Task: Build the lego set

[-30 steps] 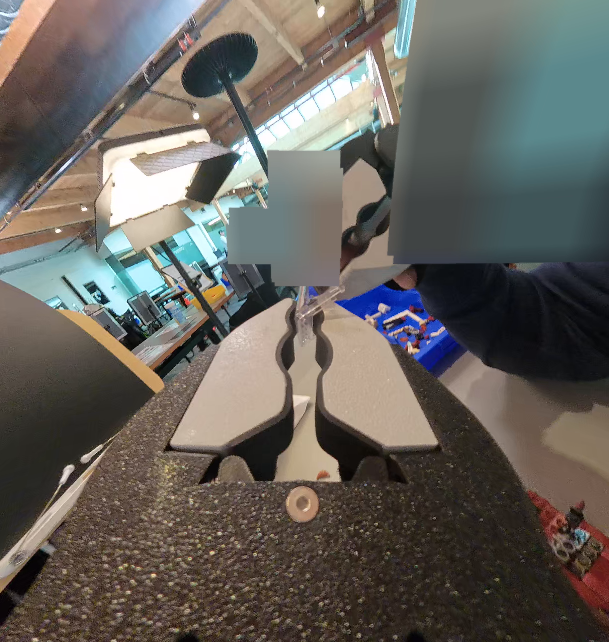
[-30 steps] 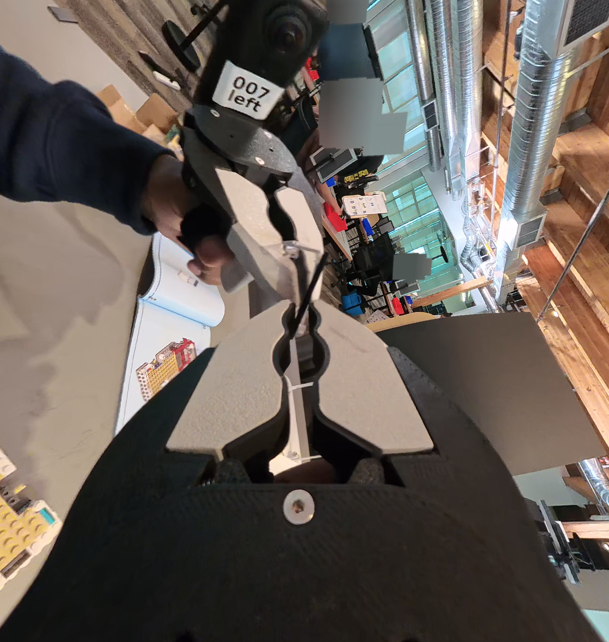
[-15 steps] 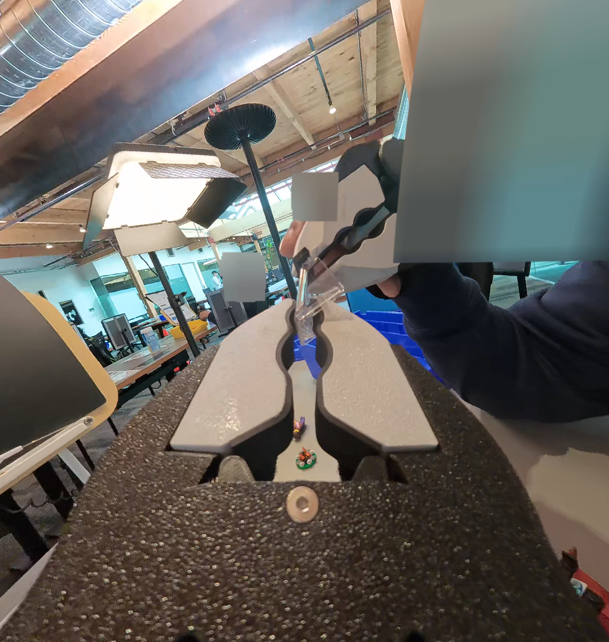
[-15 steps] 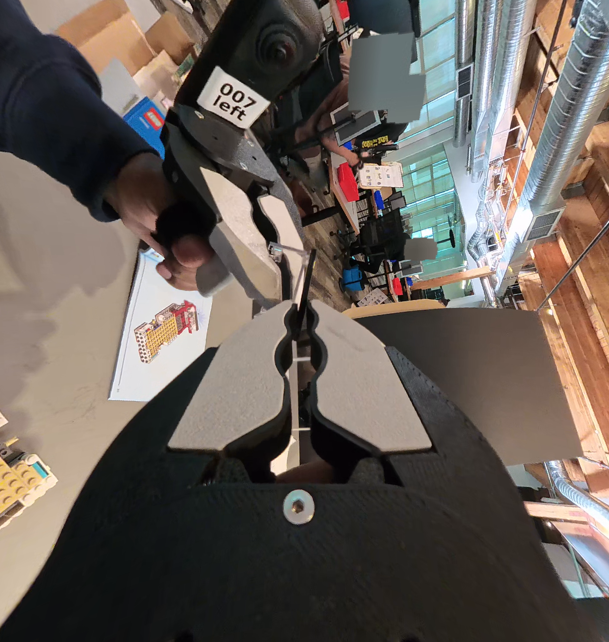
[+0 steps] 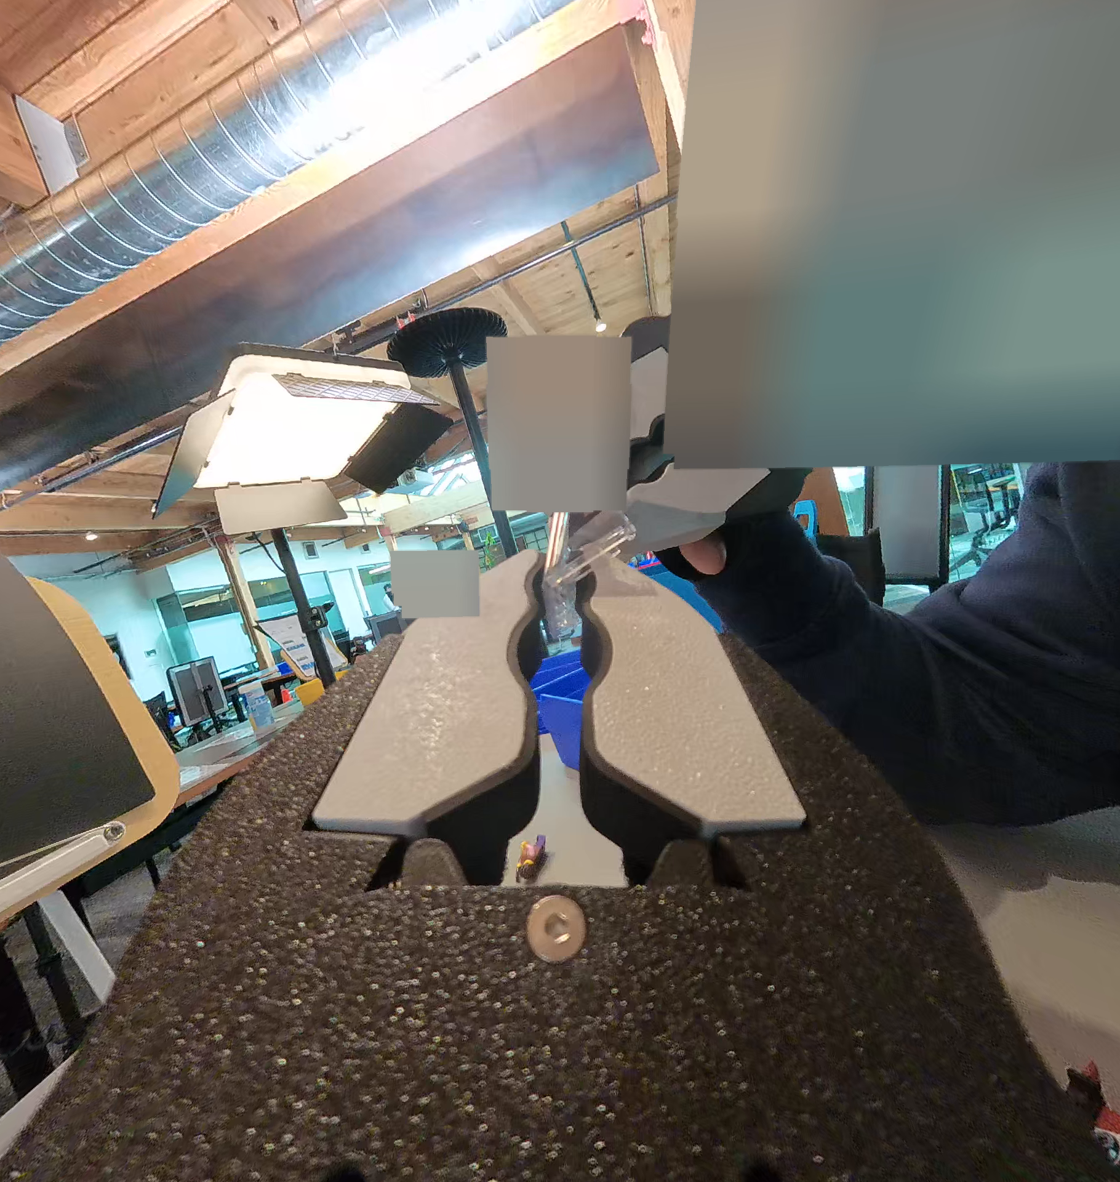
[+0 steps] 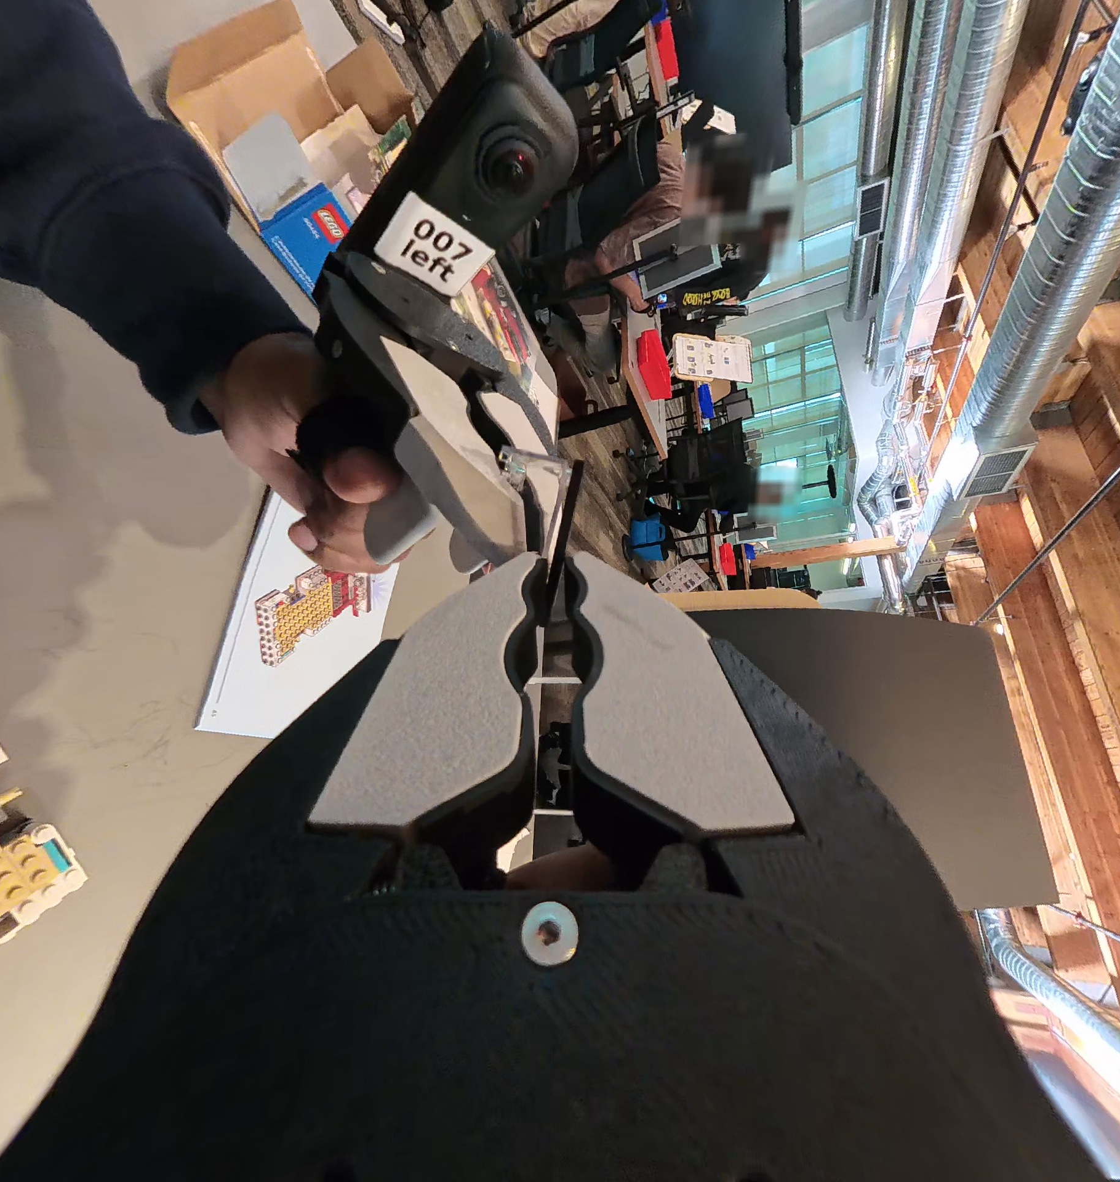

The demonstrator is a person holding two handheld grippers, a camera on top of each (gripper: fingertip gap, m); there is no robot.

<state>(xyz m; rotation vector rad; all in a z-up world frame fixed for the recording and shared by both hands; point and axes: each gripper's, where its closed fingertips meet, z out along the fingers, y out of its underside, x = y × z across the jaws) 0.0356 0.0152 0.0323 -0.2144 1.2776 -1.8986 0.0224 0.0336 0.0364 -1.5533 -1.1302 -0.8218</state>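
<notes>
in the left wrist view the left gripper (image 5: 560, 598) fills the lower half of the frame, its two grey fingers (image 5: 455, 691) closed on a clear plastic piece (image 5: 567, 579) that stands up from the tips at the centre. just above it, in the upper middle, the right gripper (image 5: 615, 518) reaches in from the right, held by a hand (image 5: 704, 553) in a dark blue sleeve (image 5: 928, 671); its tips are mostly behind a blurred patch. between the fingers lower down, a blue bin (image 5: 557, 697) and a small purple toy (image 5: 532, 851) show on the table (image 5: 1056, 927). a bright light panel (image 5: 302, 428) hangs at the upper left. in the right wrist view the right gripper (image 6: 554, 585) closes its fingertips (image 6: 513, 595) on a thin black strip (image 6: 560, 537) at the centre of the frame, which lies flat against the clear plastic piece (image 6: 532, 467). the left gripper (image 6: 513, 512), with its camera (image 6: 506, 160), comes in from the upper left and grips the other end of that clear piece. an instruction sheet (image 6: 302, 614) lies on the grey table (image 6: 97, 575) at the middle left, and a yellow brick model (image 6: 7, 857) sits at the lower left edge.
</notes>
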